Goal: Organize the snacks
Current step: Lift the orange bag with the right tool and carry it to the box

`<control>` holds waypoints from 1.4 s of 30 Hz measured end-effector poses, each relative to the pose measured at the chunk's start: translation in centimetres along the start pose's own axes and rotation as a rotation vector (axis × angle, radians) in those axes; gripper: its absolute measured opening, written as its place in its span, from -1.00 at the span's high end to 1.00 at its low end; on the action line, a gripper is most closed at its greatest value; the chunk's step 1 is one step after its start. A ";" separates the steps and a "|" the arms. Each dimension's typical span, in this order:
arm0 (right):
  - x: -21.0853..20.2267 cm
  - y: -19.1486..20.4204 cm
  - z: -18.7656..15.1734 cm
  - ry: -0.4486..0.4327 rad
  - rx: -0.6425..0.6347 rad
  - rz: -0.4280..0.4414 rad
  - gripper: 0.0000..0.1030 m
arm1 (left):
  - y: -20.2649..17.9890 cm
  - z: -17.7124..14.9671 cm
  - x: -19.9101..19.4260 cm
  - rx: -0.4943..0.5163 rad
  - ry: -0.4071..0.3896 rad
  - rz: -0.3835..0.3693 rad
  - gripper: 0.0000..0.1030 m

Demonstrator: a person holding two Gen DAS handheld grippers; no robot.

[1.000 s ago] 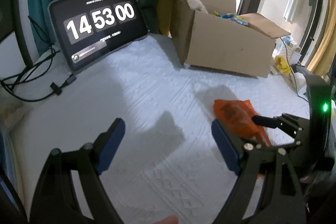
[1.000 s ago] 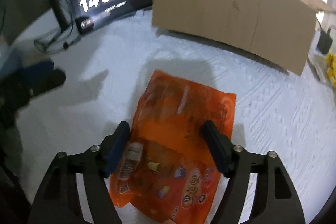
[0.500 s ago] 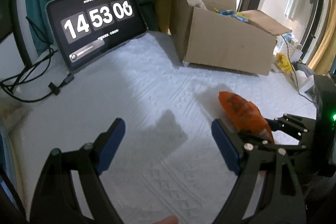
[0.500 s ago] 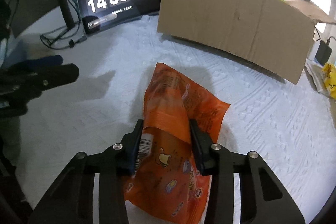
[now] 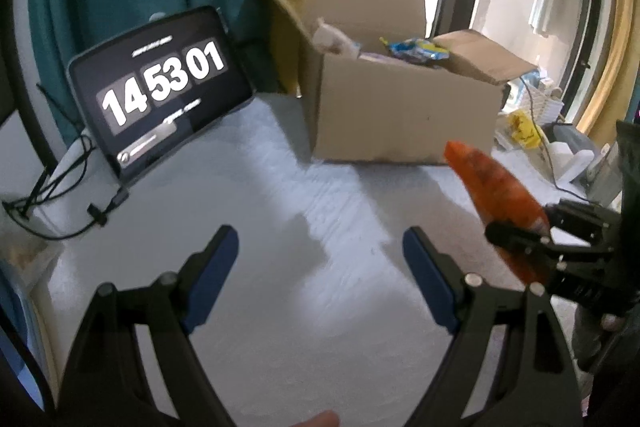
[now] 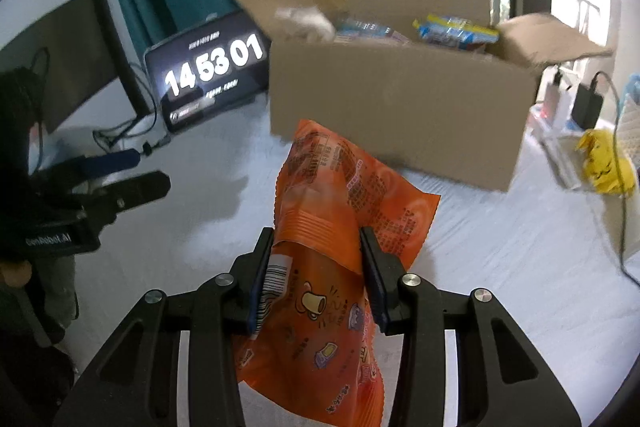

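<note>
Orange snack bag (image 6: pixel 320 227), pinched in our right gripper (image 6: pixel 318 267), shows printed text only from the right wrist; our left gripper (image 5: pixel 320 275) hangs open over the white worktop (image 5: pixel 280 195).

Both grippers are matte black linkage frames with triangular cut-outs and round silver screw heads at the joints. The left gripper (image 5: pixel 320 267) carries two fingers (image 5: pixel 212 275) faced with dark blue pads. The right gripper (image 6: pixel 316 267) has the same black arms, silver screws and blue-edged fingers (image 6: pixel 372 267). Seen from the right wrist camera, the left gripper body bears white lettering, too blurred to read with certainty. Bare skin shows at the frame edges.
</note>
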State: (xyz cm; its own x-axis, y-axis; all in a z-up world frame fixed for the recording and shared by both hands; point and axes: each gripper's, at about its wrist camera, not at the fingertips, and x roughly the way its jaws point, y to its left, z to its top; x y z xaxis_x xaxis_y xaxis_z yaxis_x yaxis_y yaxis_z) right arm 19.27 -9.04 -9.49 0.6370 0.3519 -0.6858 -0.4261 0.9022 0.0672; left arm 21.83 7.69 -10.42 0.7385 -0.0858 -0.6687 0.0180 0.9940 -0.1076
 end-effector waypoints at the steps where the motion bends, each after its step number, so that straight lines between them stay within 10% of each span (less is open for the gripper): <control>1: -0.5 -0.3 0.4 -0.011 -0.001 -0.003 0.16 | -0.3 0.3 -0.1 0.007 -0.007 -0.003 -0.66; 26: -5.1 -4.1 10.0 -0.219 -0.034 -0.060 0.16 | -6.0 12.0 -3.3 0.137 -0.291 -0.079 -0.66; 42: -0.2 -4.5 18.3 -0.246 -0.073 -0.046 0.15 | -0.3 21.6 0.7 -0.053 -0.428 -0.058 -0.66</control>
State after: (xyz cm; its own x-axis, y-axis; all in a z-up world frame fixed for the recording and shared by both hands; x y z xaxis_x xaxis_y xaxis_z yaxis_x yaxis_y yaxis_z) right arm 32.82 -8.58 3.65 0.7901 0.3695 -0.4891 -0.4327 0.9014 -0.0180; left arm 36.90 8.83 4.97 0.9504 -0.0947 -0.2962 0.0416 0.9826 -0.1808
